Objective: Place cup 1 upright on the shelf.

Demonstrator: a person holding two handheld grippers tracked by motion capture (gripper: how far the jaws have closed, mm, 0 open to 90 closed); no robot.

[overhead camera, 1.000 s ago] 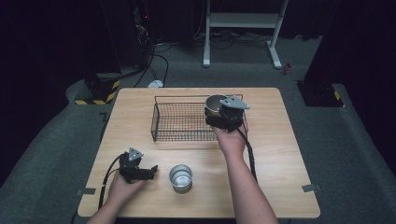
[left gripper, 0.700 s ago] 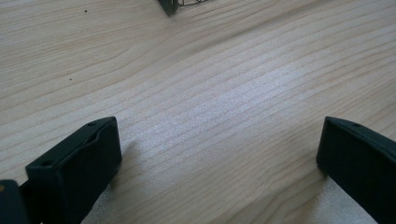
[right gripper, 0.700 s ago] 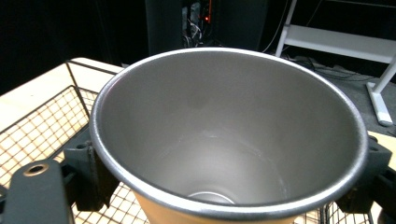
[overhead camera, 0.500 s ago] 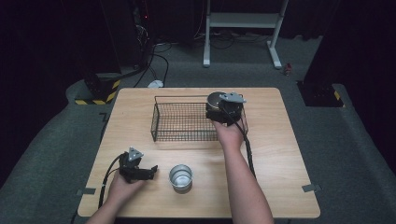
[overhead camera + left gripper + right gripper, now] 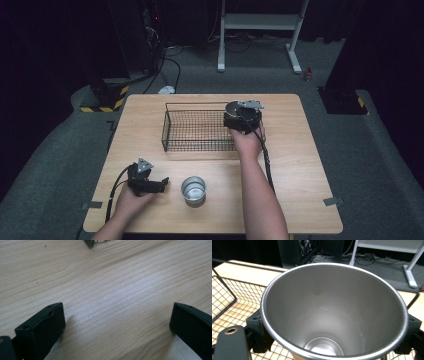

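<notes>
Right gripper (image 5: pixel 242 116): jaws are pressed against opposite sides of a steel cup (image 5: pixel 334 312), which is pinched between them, mouth open toward the gripper's camera, and held over the right end of the wire basket (image 5: pixel 200 131) near the desk's (image 5: pixel 300 165) far edge. Left gripper (image 5: pixel 149 183): jaws are spread wide with nothing between them, rested low over bare wood near the desk's near left corner. A second steel cup (image 5: pixel 193 189) is stood upright just beside the left gripper, toward the near edge.
</notes>
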